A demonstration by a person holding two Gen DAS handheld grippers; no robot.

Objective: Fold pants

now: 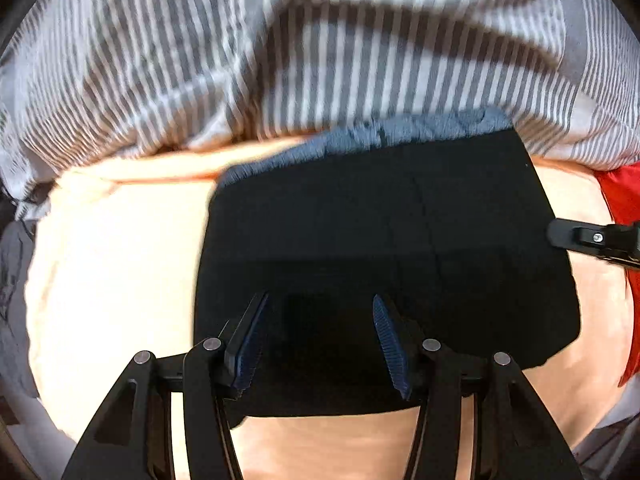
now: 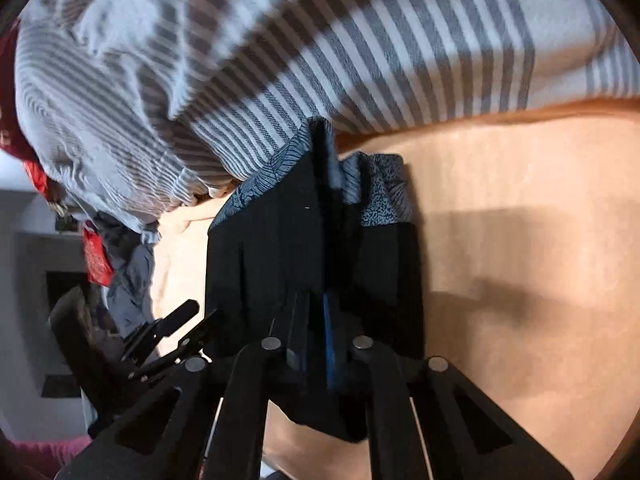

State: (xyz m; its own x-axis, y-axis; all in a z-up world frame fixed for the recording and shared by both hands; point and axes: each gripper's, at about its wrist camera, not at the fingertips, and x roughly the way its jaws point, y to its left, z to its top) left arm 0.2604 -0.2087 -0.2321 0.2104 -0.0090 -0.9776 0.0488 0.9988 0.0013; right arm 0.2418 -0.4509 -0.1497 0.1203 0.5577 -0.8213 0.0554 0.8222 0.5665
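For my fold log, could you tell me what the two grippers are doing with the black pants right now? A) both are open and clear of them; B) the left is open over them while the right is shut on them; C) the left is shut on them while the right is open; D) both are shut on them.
B: the left gripper has its fingers spread apart over the black pants, while the right gripper has its fingers closed on a raised fold of them.

i see a peach sheet (image 1: 112,248) spread wide from 6 to 9 o'clock. a grey-and-white striped duvet (image 1: 360,60) lies bunched along its far edge, from 10 to 2 o'clock. red cloth (image 1: 624,196) shows at 3 o'clock, and a grey garment (image 1: 14,280) is crumpled at 9 o'clock beside the sheet.
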